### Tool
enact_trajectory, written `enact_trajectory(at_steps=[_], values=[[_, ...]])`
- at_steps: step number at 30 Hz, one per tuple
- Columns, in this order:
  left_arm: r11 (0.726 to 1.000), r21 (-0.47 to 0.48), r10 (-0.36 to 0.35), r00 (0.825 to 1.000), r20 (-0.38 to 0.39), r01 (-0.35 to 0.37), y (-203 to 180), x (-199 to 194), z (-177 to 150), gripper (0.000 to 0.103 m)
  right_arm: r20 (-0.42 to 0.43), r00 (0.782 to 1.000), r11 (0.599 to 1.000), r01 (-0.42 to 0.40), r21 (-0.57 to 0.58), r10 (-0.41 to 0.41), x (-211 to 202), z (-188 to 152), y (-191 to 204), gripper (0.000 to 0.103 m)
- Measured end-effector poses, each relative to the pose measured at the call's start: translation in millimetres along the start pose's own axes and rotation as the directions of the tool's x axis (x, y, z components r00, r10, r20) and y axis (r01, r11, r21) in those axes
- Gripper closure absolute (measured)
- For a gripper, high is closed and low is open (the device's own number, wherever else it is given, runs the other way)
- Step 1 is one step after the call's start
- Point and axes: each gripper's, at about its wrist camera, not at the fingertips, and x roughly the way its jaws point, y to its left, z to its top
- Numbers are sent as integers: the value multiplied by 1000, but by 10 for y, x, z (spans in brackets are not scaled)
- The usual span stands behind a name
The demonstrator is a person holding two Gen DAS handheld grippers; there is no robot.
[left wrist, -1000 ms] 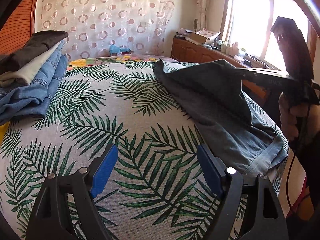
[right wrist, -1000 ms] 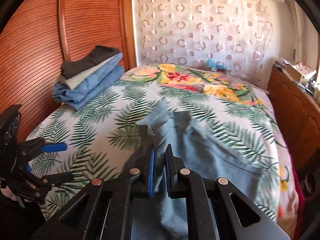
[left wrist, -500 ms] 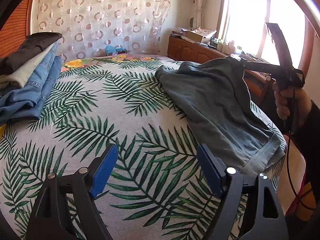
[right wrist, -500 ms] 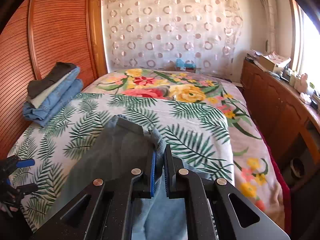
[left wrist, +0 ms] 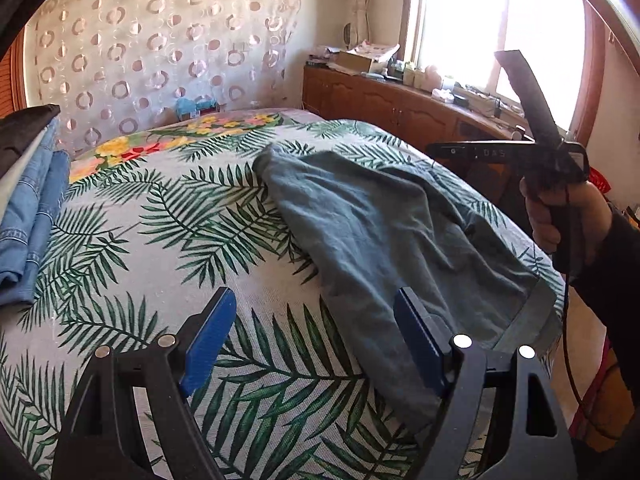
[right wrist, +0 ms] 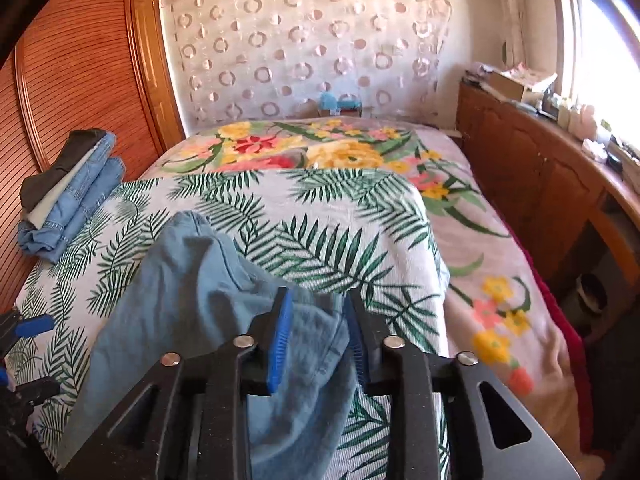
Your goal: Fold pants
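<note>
The faded blue-grey pants (left wrist: 384, 232) are seen lying folded on the palm-leaf bedspread (left wrist: 168, 240), spread from the centre of the left wrist frame down to its lower right; in the right wrist frame the same pants (right wrist: 188, 292) fill the lower left and centre. No open container with visible contents is shown. A wooden cabinet (right wrist: 532, 184) runs along the right edge, its top crowded with small items too blurred to be named, and a stack of folded clothes (right wrist: 68, 192) is set at the left edge of the bed, against the slatted wooden wall.

The left gripper (left wrist: 316, 344) is held spread wide above the bedspread, nothing lying between its blue pads, though the right pad stands just at the edge of the cloth. The right gripper (right wrist: 316, 332) is parted, its jaws having just been opening; a fold of the pants is seen between the pads but is no longer pinched. The right gripper's handle is gripped by a hand (left wrist: 560, 212) at the right of the left wrist frame.

Compared with a second ago, the pants, then lifted in a tight pinch, are now laid down flat and released.
</note>
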Motion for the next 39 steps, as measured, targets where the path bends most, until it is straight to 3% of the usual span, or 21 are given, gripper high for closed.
enact_trajectory(at_steps=[11, 16, 18, 20, 23, 28, 36, 39], values=[[1000, 29, -5, 995, -96, 8, -79, 197, -49, 21, -132, 991, 1000, -3, -16, 1, 297, -28, -49, 68], [1000, 27, 5, 992, -122, -2, -78, 237, -61, 21, -124, 992, 1000, -15, 4, 16, 331, 68, -112, 69], [1000, 28, 9, 992, -124, -5, -90, 232, -68, 21, -118, 993, 1000, -22, -7, 21, 334, 63, -95, 75], [999, 35, 14, 992, -126, -10, -103, 236, -73, 21, -121, 992, 1000, -21, -23, 18, 344, 57, -95, 94], [999, 36, 14, 992, -126, -10, -102, 241, -73, 21, -87, 996, 999, -12, -33, 9, 275, 27, -96, 101], [999, 37, 18, 992, -125, -13, -110, 247, -73, 21, -34, 990, 991, 136, -14, -137, 110, 21, -228, 102], [999, 37, 18, 992, -124, -14, -118, 239, -78, 21, -53, 995, 996, 88, 18, -87, 144, -84, -352, 102], [999, 37, 18, 992, -124, -14, -120, 239, -78, 21, -55, 995, 996, 83, 9, -83, 109, -96, -315, 94]])
